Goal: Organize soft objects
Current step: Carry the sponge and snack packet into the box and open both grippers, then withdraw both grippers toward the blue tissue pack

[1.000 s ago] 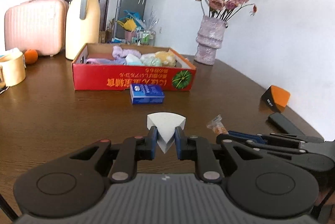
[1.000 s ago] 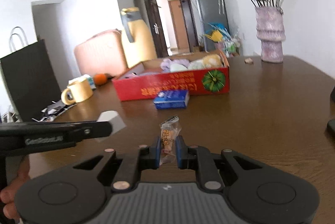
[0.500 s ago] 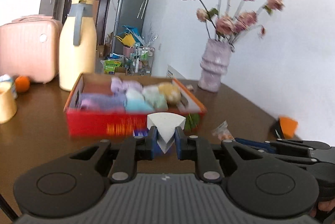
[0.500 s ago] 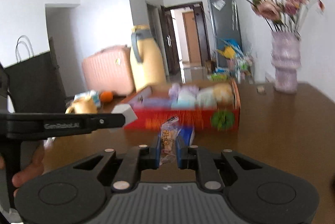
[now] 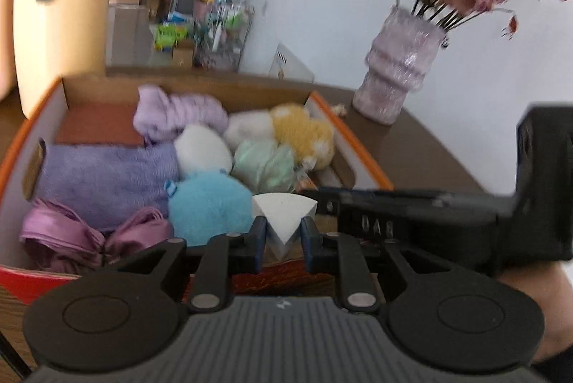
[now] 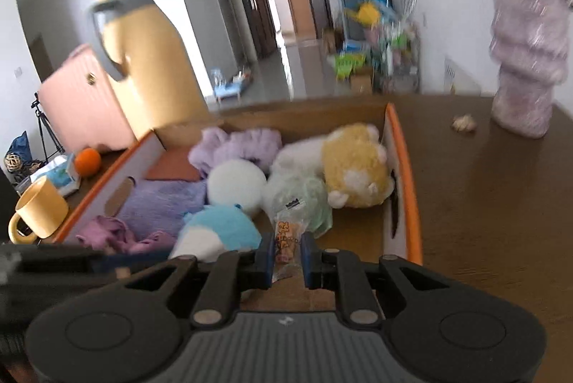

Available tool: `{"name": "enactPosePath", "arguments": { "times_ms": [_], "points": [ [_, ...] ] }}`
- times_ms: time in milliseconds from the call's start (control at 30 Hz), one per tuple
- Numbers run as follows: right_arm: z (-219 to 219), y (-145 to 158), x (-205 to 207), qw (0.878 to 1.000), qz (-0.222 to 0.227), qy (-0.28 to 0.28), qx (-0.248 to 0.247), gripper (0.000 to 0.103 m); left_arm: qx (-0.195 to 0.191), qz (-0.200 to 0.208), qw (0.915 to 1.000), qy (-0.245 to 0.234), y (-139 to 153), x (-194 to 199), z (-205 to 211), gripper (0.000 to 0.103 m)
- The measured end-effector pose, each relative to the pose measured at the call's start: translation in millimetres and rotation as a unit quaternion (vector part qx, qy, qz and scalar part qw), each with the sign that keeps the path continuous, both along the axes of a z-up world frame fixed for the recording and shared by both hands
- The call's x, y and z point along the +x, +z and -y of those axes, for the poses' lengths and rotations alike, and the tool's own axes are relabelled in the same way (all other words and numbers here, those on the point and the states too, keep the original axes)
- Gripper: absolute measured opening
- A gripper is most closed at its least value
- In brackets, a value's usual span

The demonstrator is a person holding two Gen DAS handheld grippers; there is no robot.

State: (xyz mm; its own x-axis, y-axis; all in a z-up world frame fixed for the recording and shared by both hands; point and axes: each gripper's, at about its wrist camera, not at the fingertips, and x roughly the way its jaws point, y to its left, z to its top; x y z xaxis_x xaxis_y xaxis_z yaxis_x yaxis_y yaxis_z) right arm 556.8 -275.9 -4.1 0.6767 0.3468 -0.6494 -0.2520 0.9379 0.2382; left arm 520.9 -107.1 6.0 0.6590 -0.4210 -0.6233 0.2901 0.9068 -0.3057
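My left gripper [image 5: 283, 239] holds a white wedge-shaped sponge [image 5: 284, 214] over the near edge of the red cardboard box [image 5: 361, 150]. Its jaws are opening, with the sponge still between the pads. The box holds a blue plush [image 5: 209, 207], other plush toys and purple cloths. My right gripper [image 6: 288, 254] has a clear snack packet [image 6: 286, 236] between its fingers above the box's [image 6: 408, 189] near right part. Its jaws are opening too. The right gripper's body also shows as a black bar in the left wrist view.
A purple vase with dried roses [image 5: 401, 71] stands on the brown table [image 6: 483, 204] right of the box. A yellow thermos jug [image 5: 61, 10] and a pink suitcase [image 6: 82, 103] are behind it. A yellow mug [image 6: 39, 214] and an orange [image 6: 87, 161] sit at the left.
Both grippers have travelled forward with their loads, from over the bare table to above the box's near edge. The box now fills both views and the blue pack has dropped out of sight.
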Motion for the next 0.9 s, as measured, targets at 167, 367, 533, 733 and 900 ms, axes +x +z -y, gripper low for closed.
{"name": "enactPosePath", "arguments": {
  "times_ms": [167,367,533,733,900],
  "points": [
    [-8.9,-11.0,9.2,1.0,-0.006,0.013,-0.026,0.023,0.003,-0.009,0.9998,0.02,-16.2,10.5,-5.2,0.033],
    [-2.4,4.2,0.4,1.0,0.012,0.002,-0.025,0.032,-0.001,0.01,0.9993,0.037,1.4,2.5,-20.1,0.043],
    [1.1,43.3,-30.7,0.998,0.047,0.0,-0.036,0.033,0.022,0.05,0.997,0.054,38.5,-25.1,-27.4,0.044],
    [12.2,109.8,-94.0,0.993,0.106,-0.009,-0.043,0.042,0.054,0.119,0.9879,0.083,91.3,-82.2,-41.1,0.056],
    [18.4,135.8,-161.0,0.985,0.168,-0.02,-0.042,0.061,0.11,0.207,0.9625,0.137,107.8,-149.1,-47.9,0.068]
  ]
}}
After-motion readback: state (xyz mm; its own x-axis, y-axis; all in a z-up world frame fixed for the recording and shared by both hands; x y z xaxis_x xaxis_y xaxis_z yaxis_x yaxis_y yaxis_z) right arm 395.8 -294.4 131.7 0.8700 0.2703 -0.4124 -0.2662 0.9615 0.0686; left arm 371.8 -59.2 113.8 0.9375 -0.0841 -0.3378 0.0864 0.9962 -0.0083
